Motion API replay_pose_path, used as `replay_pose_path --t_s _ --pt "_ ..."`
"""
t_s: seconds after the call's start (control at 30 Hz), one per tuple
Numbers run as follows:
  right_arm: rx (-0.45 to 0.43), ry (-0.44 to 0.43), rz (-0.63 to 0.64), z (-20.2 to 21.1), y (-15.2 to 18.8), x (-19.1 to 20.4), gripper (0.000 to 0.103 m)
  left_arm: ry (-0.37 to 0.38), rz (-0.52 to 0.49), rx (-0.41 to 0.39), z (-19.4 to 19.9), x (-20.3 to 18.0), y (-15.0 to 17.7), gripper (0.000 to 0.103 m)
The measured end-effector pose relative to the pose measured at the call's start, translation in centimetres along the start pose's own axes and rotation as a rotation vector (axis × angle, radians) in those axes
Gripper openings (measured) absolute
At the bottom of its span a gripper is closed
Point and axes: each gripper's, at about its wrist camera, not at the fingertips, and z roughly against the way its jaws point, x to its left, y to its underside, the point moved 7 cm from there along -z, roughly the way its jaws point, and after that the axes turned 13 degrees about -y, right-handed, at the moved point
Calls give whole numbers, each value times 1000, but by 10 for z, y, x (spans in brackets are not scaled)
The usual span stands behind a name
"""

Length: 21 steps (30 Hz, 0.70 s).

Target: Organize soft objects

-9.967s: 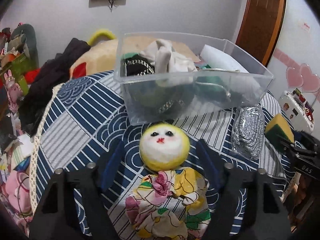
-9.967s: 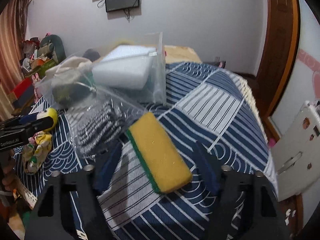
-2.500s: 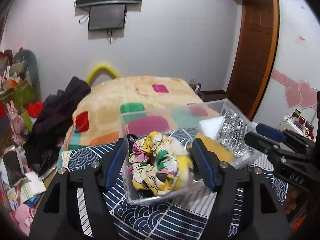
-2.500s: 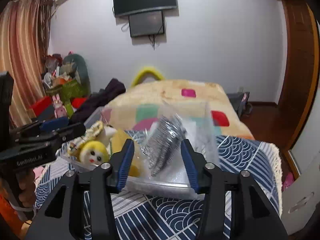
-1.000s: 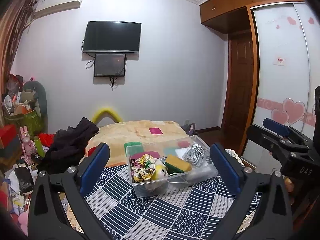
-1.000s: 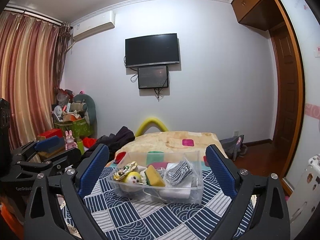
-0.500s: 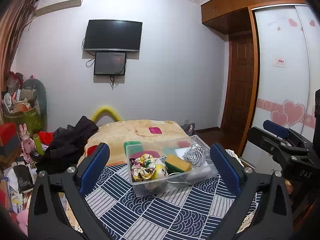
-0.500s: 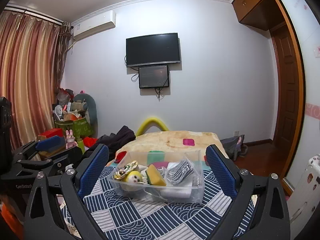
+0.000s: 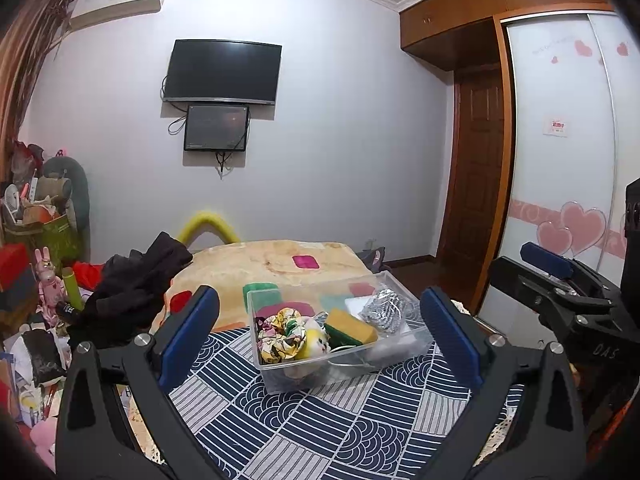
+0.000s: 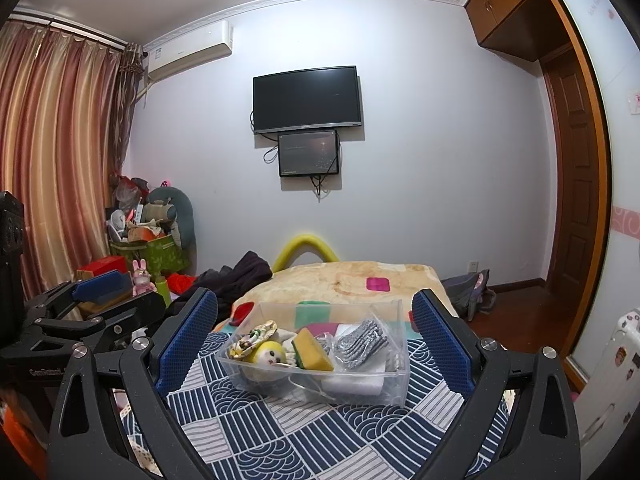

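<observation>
A clear plastic bin stands on the blue patterned tablecloth. In it lie a floral-cloth doll with a yellow head, a yellow and green sponge, a bagged silver scrubber and a white foam block. The same bin shows in the right wrist view with the doll, sponge and scrubber. My left gripper is open and empty, held back from the bin. My right gripper is open and empty too.
A bed with a beige blanket lies behind the table, dark clothes heaped on its left. Toys and boxes crowd the left floor. A wooden door and a wardrobe stand at the right. A white suitcase stands right.
Since 10 s ago the doll, sponge and scrubber have gone from the tablecloth into the bin. Both grippers opened and drew back; over the last second little has moved.
</observation>
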Motion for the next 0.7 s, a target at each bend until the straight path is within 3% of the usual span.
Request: replay_pose_path --t_s 0.7 --pt "7 -3 -8 2 0 2 100 8 4 -12 8 -5 -5 102"
